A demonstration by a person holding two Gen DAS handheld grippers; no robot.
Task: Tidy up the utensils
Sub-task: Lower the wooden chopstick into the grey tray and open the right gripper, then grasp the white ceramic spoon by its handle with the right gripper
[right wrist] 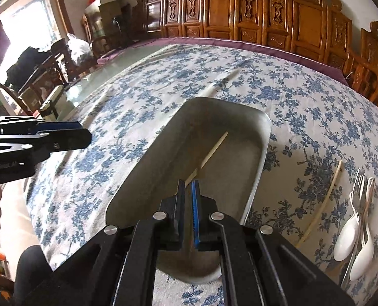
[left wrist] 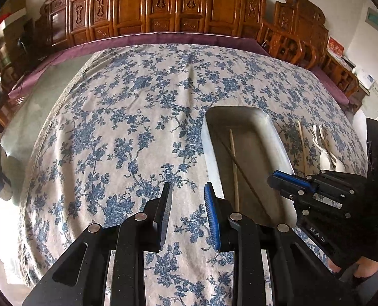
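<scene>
A metal tray (right wrist: 261,153) lies on the blue floral tablecloth; it also shows in the left wrist view (left wrist: 278,137). A wooden chopstick (right wrist: 211,153) lies in the tray, its near end between the jaws of my right gripper (right wrist: 188,186), which is shut on it over the tray. The chopstick also shows in the left wrist view (left wrist: 234,163). My left gripper (left wrist: 187,191) is open and empty above the cloth, left of the tray. A second chopstick (right wrist: 324,201), white spoons (right wrist: 347,234) and a fork (right wrist: 358,181) lie right of the tray.
Carved wooden chairs (right wrist: 239,10) line the far edge of the table. A purple cloth (left wrist: 148,40) shows under the floral one. The left side of the table top is bare glass (right wrist: 99,71). A bag and boxes (right wrist: 79,46) stand at the far left.
</scene>
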